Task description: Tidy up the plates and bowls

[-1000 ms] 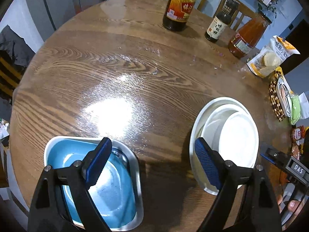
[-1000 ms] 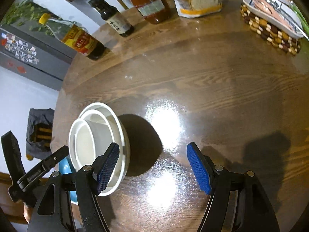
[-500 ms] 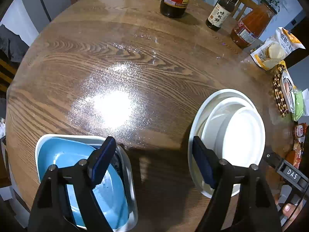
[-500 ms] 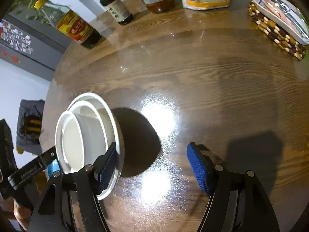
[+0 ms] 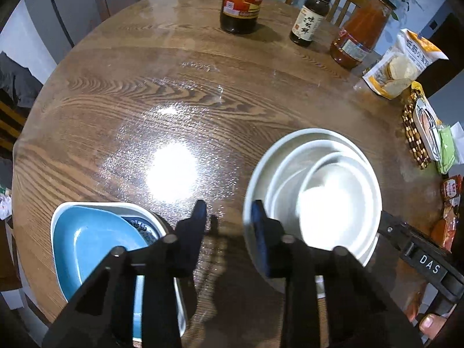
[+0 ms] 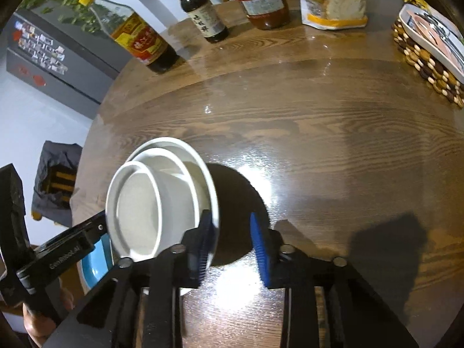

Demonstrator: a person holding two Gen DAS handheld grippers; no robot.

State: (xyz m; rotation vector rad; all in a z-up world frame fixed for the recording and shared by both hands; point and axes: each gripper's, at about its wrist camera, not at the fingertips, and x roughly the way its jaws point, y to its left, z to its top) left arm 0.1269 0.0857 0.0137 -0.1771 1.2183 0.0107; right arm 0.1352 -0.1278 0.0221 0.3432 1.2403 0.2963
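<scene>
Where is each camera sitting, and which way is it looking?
Left wrist: sits on the left gripper, looking steeply down at the wooden table, between the blue dish and the white bowl stack; its own black fingers show, plus the right gripper's arm and a fingertip.
Right wrist: sits on the right gripper, looking down at the white bowl stack; its own fingers and the other gripper's arm show.
Both see: the bowl stack, sauce bottles, snack bag.

**Camera placement: two wrist views over one table**

Both fisheye cameras look steeply down along their own fingers, close above the round wooden table. Both views take in the white bowl stack (seen from opposite sides) and the far bottles.
</scene>
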